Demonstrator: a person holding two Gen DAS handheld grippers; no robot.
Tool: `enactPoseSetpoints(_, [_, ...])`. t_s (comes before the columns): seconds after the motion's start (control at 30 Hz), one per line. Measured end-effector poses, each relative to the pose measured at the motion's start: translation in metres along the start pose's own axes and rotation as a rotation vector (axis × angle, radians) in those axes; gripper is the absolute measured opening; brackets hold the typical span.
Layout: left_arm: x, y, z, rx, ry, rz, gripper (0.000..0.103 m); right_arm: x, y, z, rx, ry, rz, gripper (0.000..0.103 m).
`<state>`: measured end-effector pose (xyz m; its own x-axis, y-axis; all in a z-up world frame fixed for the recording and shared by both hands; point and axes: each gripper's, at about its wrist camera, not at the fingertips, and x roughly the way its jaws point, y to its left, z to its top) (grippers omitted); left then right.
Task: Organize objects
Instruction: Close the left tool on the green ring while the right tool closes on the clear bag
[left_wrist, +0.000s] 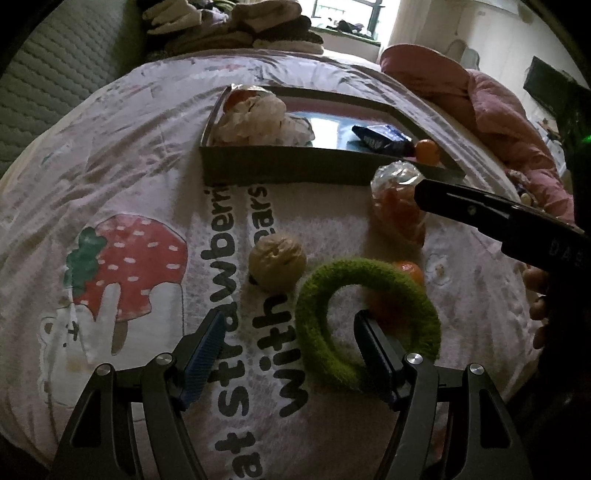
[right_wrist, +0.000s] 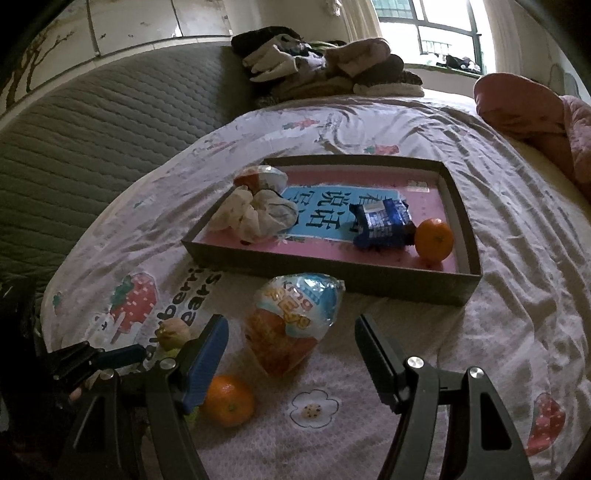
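Note:
A shallow cardboard tray (right_wrist: 325, 275) lies on the bedspread; it holds a crumpled white scrunchie (right_wrist: 255, 214), a wrapped egg snack (right_wrist: 262, 175), a blue snack packet (right_wrist: 382, 223) and an orange (right_wrist: 434, 240). In front of it lie a large wrapped egg snack (right_wrist: 291, 321), a loose orange (right_wrist: 229, 400) and a walnut (right_wrist: 171, 332). My right gripper (right_wrist: 291, 360) is open just before the large egg snack. My left gripper (left_wrist: 290, 354) is open, its right finger inside a green fuzzy ring (left_wrist: 365, 317). The walnut (left_wrist: 277, 262) lies just beyond it.
A pile of folded clothes (right_wrist: 325, 66) sits at the far end of the bed. A pink quilt (right_wrist: 535, 114) is bunched at the right. A grey quilted mattress (right_wrist: 92, 140) runs along the left. The right gripper's finger (left_wrist: 480, 206) reaches in front of the egg snack (left_wrist: 399, 206).

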<state>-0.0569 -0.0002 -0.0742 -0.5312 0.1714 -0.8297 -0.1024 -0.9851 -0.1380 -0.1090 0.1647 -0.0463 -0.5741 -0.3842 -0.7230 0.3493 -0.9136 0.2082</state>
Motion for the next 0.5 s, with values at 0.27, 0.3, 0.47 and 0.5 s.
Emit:
enactPoseSetpoints(0.27, [0.004, 0.001, 0.000, -0.006, 0.001, 0.000, 0.065, 0.008, 0.001, -0.001, 0.001, 0.013, -0.011, 0.070])
enactPoseSetpoints(0.3, [0.004, 0.001, 0.000, -0.007, 0.002, 0.000, 0.062, 0.008, 0.001, -0.001, 0.005, 0.012, -0.012, 0.070])
enactPoseSetpoints(0.47, [0.006, 0.000, 0.001, -0.005, 0.004, -0.015, 0.052, 0.013, -0.003, 0.001, 0.036, 0.009, -0.008, 0.070])
enactPoseSetpoints(0.5, [0.006, -0.001, 0.001, -0.003, 0.003, -0.017, 0.050, 0.013, -0.003, 0.001, 0.042, 0.010, -0.006, 0.070])
